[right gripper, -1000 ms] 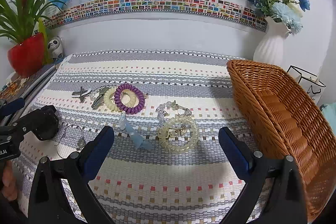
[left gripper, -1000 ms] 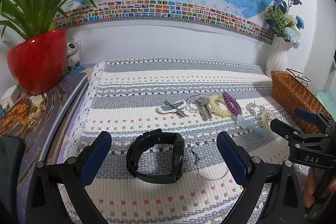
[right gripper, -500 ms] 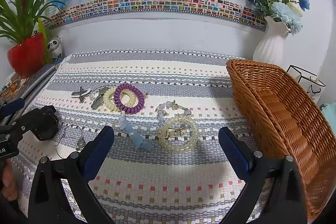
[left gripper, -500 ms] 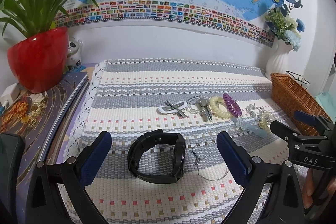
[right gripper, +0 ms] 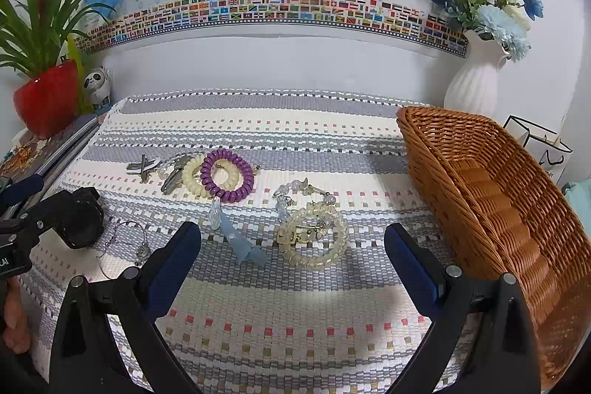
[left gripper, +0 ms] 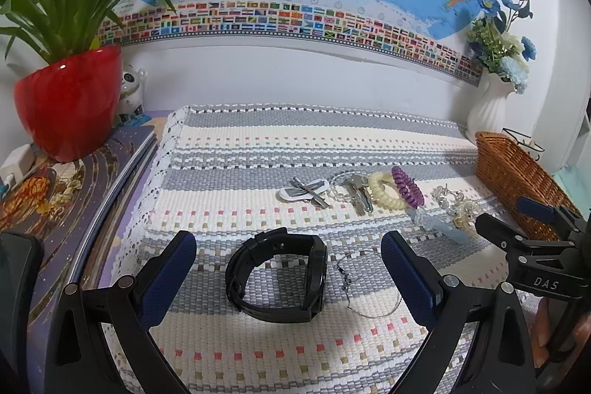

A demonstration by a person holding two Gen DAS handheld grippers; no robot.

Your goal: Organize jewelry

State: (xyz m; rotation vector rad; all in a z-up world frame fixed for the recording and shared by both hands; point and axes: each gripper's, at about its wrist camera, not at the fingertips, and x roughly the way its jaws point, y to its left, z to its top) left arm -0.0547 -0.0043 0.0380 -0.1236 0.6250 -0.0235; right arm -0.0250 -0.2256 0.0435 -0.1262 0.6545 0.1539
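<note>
Woven mat snags — your wide-open, empty left gripper straddling the black watch could drag the thin wire bangle beside it, while the right gripper gapes empty too.

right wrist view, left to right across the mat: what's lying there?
Black watch → thin wire bangle → metal clips → purple coil tie → pale blue clip → yellow bead bracelet → wicker basket.

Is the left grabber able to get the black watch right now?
Probably yes. The left gripper is open, its fingers standing either side of the black watch. Only a thin wire bangle lies beside it, not between.
</note>
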